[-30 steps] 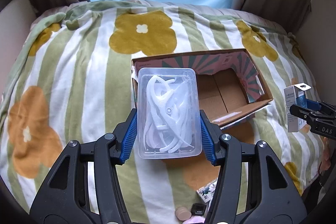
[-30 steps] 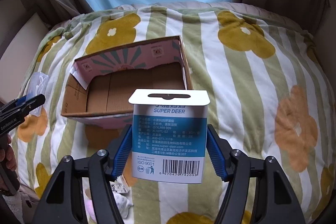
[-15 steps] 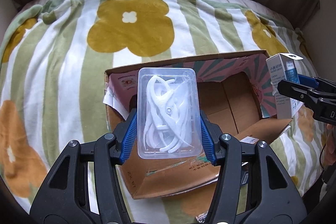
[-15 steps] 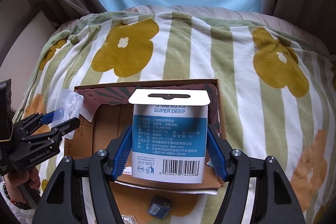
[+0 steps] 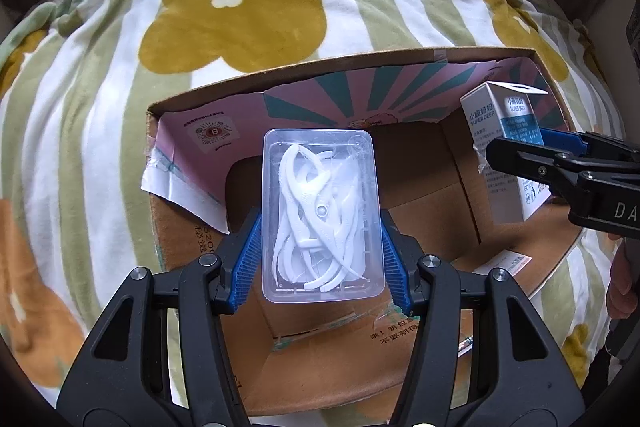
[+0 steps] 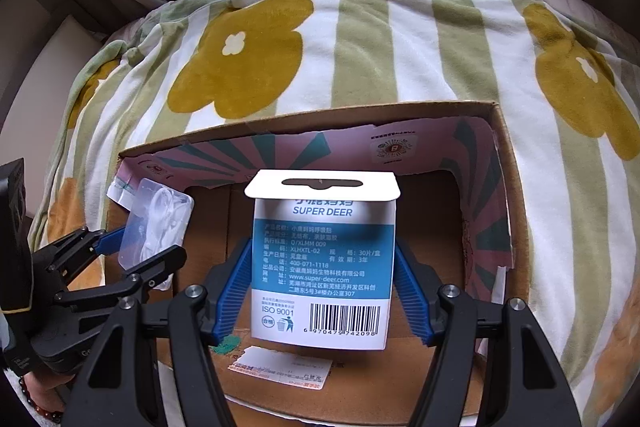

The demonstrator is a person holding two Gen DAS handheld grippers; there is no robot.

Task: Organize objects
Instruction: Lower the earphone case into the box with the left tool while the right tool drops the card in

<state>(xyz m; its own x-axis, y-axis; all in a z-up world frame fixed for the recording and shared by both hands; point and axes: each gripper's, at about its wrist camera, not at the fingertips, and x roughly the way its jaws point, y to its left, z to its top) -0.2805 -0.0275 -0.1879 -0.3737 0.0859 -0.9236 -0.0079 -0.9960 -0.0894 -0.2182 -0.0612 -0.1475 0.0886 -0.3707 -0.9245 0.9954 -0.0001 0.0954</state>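
Left wrist: left gripper (image 5: 320,251) fingers clamp the clear floss-pick case (image 5: 320,215), long axis along the fingers, hanging over the left half of the open cardboard box (image 5: 280,359) on the bed.

Right wrist: right gripper (image 6: 322,291) fingers clamp the SUPER DEER carton (image 6: 322,259) upright, over the right half. Both loads sit above the box floor, so the drop is straight down.

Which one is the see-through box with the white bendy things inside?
Find the open cardboard box on the flowery blanket. Above it, the left claw grips a clear plastic case of white floss picks; the other held box is solid blue-and-white.
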